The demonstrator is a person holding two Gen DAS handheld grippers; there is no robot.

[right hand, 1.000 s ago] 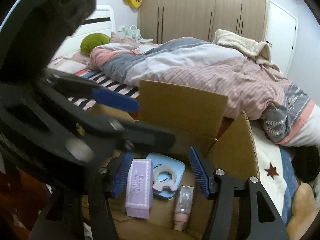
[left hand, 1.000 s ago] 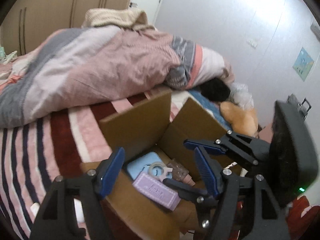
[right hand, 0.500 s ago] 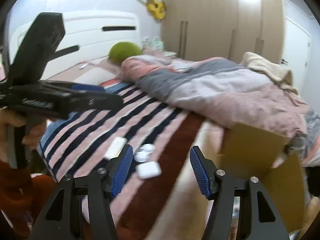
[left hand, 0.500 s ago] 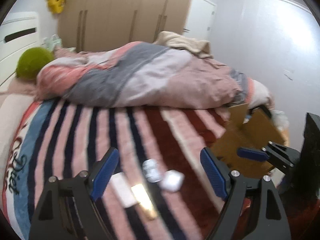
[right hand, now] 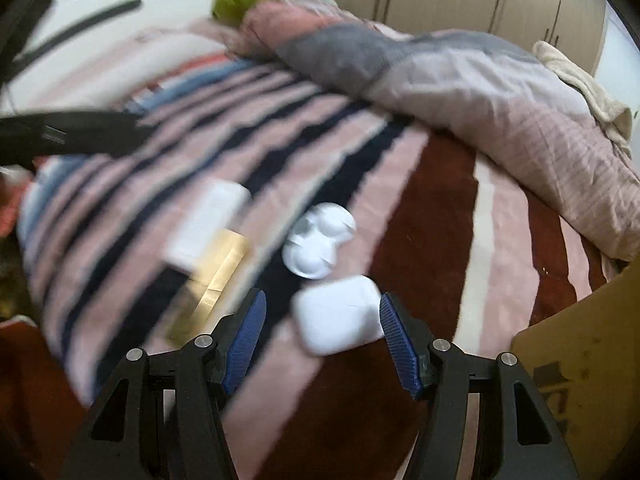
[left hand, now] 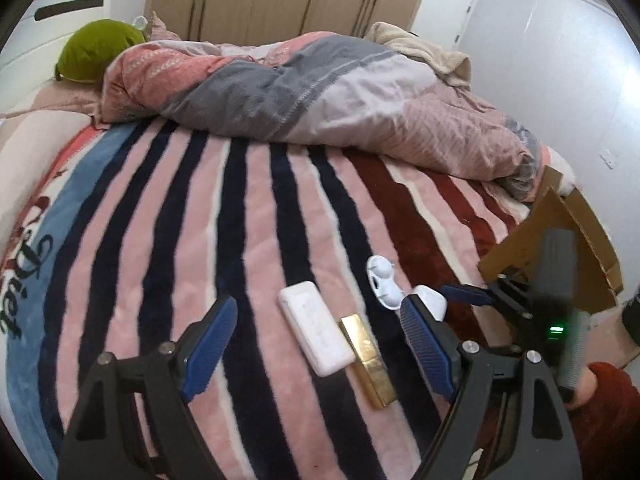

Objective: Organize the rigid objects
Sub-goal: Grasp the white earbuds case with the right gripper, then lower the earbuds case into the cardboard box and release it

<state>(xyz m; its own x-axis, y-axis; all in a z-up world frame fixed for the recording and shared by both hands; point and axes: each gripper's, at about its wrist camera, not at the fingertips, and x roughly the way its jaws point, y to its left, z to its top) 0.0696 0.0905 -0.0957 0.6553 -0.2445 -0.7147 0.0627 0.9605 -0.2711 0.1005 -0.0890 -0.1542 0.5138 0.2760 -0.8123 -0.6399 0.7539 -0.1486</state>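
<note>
On the striped blanket (left hand: 168,216) lie a white flat box (left hand: 316,326), a gold bar-shaped box (left hand: 368,360), a white moulded piece (left hand: 382,282) and a white rounded case (left hand: 430,300). My left gripper (left hand: 316,356) is open above the white box and gold box. My right gripper (right hand: 320,336) is open, and the white rounded case (right hand: 338,314) sits between its fingers, near the right one. The moulded piece (right hand: 318,242), the gold box (right hand: 212,276) and the white box (right hand: 208,222) lie further left, blurred. The right gripper also shows in the left wrist view (left hand: 472,296).
A cardboard box (left hand: 560,240) stands at the bed's right edge, its corner also in the right wrist view (right hand: 580,360). A rumpled pink and grey duvet (left hand: 320,88) covers the far side. A green pillow (left hand: 96,48) lies by the headboard. Wardrobes line the back wall.
Both grippers have swung away from the cardboard box to the left and come down over the objects on the blanket. The right gripper now straddles the white rounded case.
</note>
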